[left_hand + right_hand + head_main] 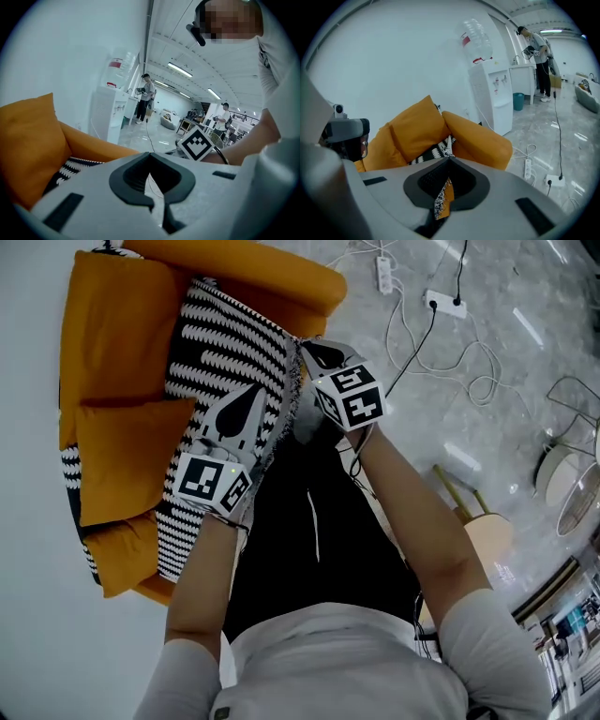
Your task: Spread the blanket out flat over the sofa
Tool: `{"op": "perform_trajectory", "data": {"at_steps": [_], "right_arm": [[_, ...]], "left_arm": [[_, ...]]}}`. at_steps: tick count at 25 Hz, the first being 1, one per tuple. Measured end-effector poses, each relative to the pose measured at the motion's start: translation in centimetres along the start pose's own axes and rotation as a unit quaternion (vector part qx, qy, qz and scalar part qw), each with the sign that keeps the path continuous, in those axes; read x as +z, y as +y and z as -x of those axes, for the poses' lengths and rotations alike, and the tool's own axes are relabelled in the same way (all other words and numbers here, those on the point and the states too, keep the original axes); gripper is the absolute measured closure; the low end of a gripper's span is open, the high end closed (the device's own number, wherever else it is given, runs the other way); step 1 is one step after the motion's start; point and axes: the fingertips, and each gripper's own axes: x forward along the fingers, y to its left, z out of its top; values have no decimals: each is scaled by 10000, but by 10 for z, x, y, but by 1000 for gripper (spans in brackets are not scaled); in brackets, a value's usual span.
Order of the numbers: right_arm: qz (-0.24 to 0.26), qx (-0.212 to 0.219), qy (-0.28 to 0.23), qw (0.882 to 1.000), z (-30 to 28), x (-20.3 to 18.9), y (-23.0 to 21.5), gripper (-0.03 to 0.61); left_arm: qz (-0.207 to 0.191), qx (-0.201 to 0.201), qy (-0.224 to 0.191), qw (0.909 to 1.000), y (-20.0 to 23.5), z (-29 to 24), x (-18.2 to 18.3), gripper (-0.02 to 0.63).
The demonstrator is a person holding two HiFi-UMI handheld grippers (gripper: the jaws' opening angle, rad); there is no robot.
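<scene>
Orange sofa (94, 324) fills the upper left of the head view, set on a grey polished floor (487, 324). The black-and-white patterned blanket (220, 343) lies over the seat, running along the sofa front from beside the armrest down past the person's left forearm. It is bunched, not flat. An orange cushion (127, 460) sits on top of its left part, with bits of pattern showing on the far side of it. The blanket's fringed edge is lifted off the seat front, running between the two grippers.

Right gripper (309, 351) is at the top end of that edge. In the right gripper view its jaws (449, 161) are pressed together on a thin strip of the blanket's speckled edge, with an orange sliver beside it.

Left gripper (258, 395) is lower along the same edge, over the blanket. In the left gripper view the jaws (150, 157) meet at the tips – no fabric can be made out between them, only pale floor through the slit behind.

Background: a white water dispenser (492, 93) by the wall, a wooden stool (483, 526) at the person's right, and a power strip (383, 273) with loose cables on the floor.
</scene>
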Motion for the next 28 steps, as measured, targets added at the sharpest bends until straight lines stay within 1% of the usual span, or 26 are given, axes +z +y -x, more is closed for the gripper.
{"op": "perform_trajectory", "data": {"at_steps": [6, 12, 15, 18, 23, 28], "right_arm": [[-350, -216, 43, 9991, -5, -10, -65, 552], [-796, -495, 157, 9955, -16, -37, -119, 554], [-1043, -625, 241, 9923, -24, -53, -142, 554], [-1190, -700, 290, 9900, -37, -68, -163, 554], [-1295, -751, 419, 9879, -59, -94, -197, 554], [-1401, -761, 539, 9857, -79, -119, -205, 554]], "left_arm": [[-10, -81, 150, 9999, 12, -45, -5, 604], [-94, -245, 318, 9992, 33, -91, -11, 604], [-72, -305, 476, 9984, 42, -109, -18, 604], [-41, -306, 502, 9983, 54, -124, -25, 604], [-17, -354, 616, 9975, 66, -151, -46, 604], [68, -431, 757, 9962, 79, -157, -69, 604]]}}
